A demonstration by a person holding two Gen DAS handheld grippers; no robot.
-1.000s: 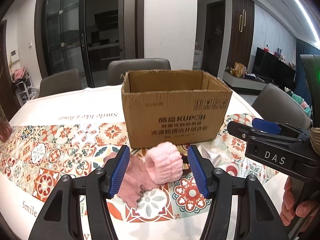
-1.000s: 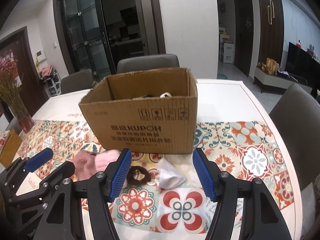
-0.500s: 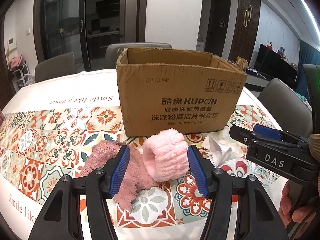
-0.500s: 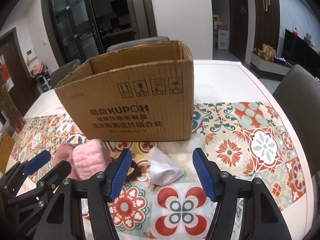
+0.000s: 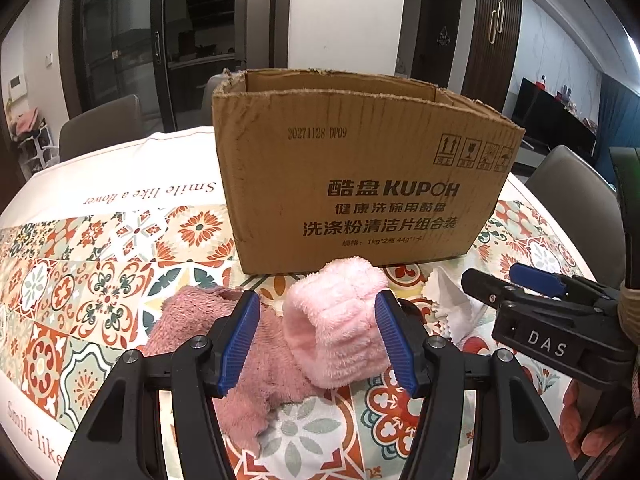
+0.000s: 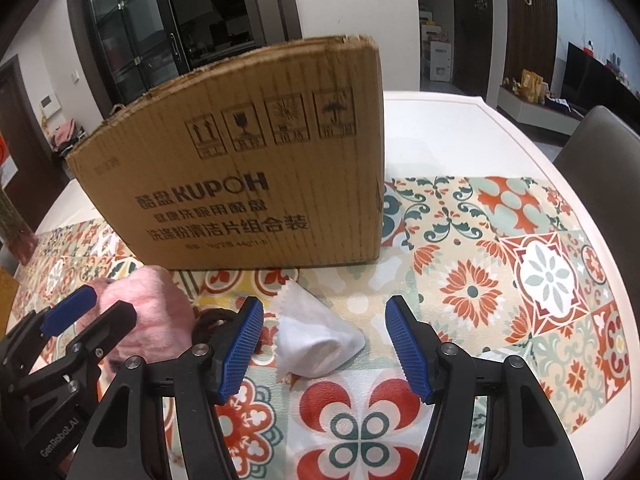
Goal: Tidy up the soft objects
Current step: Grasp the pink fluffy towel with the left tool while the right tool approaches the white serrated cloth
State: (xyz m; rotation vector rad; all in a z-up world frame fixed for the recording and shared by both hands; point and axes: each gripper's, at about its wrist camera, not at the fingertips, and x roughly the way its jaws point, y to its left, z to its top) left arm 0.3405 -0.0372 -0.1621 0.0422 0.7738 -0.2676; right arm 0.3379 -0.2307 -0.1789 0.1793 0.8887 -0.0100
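My room is lit from a bright ceiling strip (image 5: 630, 46), sharp pictures, edges bent round, dark corners, soft shadows.

Left gripper (image 5: 316, 338) and right gripper (image 6: 323, 342), jaws spread, side by side.

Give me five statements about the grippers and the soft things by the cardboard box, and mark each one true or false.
1. The left gripper stands open around the light pink fluffy band. True.
2. The right gripper is shut on the white cloth. False: it is open, the cloth lying between its fingers.
3. The darker pink towel lies inside the cardboard box. False: it lies on the tablecloth in front of the box.
4. The box is open at the top. True.
5. The white cloth lies on the patterned tablecloth. True.
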